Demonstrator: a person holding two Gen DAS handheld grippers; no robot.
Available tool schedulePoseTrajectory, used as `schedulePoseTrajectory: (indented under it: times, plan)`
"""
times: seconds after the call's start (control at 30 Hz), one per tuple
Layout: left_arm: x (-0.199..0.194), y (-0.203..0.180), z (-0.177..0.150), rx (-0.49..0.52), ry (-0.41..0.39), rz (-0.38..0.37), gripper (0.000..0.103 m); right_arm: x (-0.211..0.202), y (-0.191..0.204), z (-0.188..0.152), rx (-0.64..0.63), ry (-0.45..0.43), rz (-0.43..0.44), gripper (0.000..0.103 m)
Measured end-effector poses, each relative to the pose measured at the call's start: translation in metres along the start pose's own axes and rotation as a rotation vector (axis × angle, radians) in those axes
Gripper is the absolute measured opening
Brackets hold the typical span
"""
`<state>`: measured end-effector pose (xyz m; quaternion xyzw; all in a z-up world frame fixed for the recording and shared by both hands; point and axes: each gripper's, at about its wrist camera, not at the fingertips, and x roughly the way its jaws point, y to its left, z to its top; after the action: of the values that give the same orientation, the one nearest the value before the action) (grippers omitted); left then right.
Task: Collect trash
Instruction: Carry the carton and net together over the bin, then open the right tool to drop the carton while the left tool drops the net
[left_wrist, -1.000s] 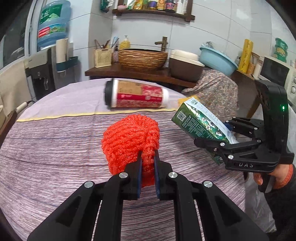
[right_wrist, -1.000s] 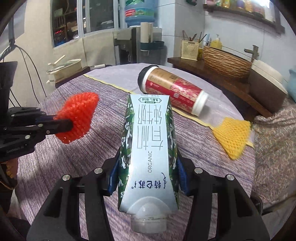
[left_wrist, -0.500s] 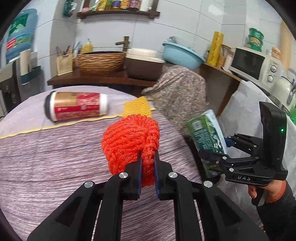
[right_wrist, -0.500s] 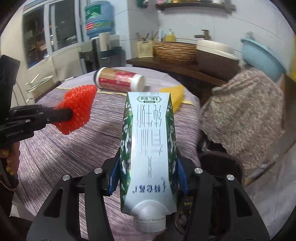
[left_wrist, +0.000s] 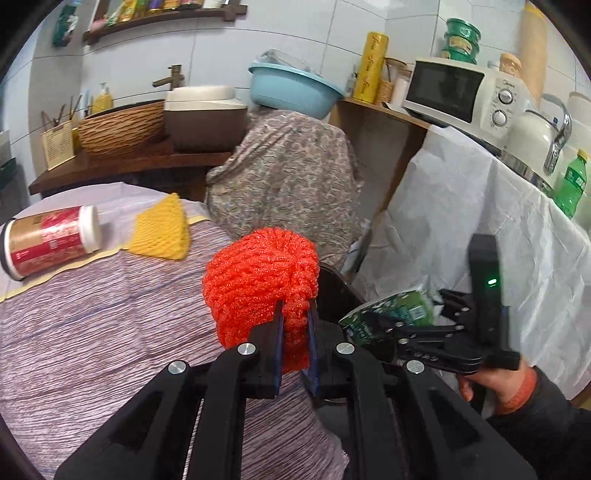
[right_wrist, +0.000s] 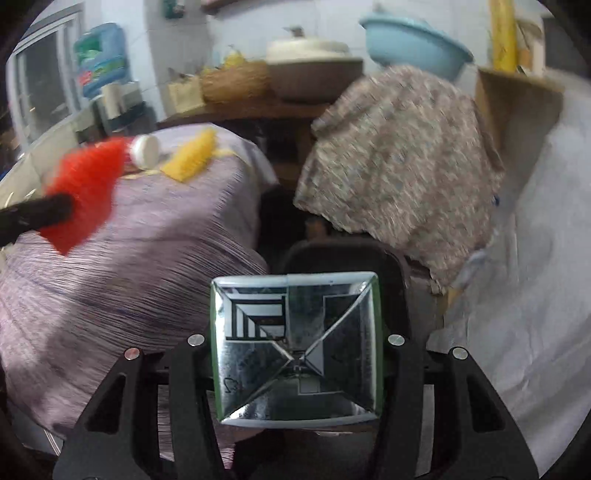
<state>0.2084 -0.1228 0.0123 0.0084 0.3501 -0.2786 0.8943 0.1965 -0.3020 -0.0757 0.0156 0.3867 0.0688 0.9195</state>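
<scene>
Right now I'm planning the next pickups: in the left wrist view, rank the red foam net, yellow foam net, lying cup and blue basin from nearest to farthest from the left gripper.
1. red foam net, pinched in the left gripper
2. yellow foam net, up left on the table
3. lying cup, far left
4. blue basin, on the back counter

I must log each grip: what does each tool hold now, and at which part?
Left tool: the red foam net, pinched at its lower edge. Right tool: the green milk carton, clamped across its two sides, base toward the camera.
</scene>
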Motion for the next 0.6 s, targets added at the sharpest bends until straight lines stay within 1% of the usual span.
schedulePoseTrajectory:
  times: [0.2,0.27,0.33,0.4,0.43,0.47,0.6]
  plan:
    - [0.022,-0.017,0.0,0.028,0.04,-0.019,0.012,0.05,-0.028,-0.026,0.081,0.081,-0.006,0.052]
    - [0.029,-0.022,0.0,0.037,0.051,-0.025,0.012,0.069,-0.037,-0.034,0.114,0.103,-0.003,0.052]
    - [0.035,-0.028,0.0,0.046,0.062,-0.03,0.012,0.078,-0.042,-0.038,0.13,0.112,-0.012,0.053]
    - [0.041,-0.034,-0.001,0.053,0.074,-0.038,0.012,0.089,-0.05,-0.042,0.152,0.122,-0.014,0.059]
    - [0.045,-0.036,-0.001,0.059,0.081,-0.043,0.012,0.092,-0.053,-0.044,0.163,0.126,-0.017,0.066]
    - [0.048,-0.039,-0.001,0.064,0.087,-0.046,0.012,0.095,-0.055,-0.045,0.171,0.127,-0.021,0.07]
    - [0.061,-0.045,-0.002,0.067,0.113,-0.065,0.012,0.093,-0.058,-0.05,0.182,0.125,-0.018,0.07]
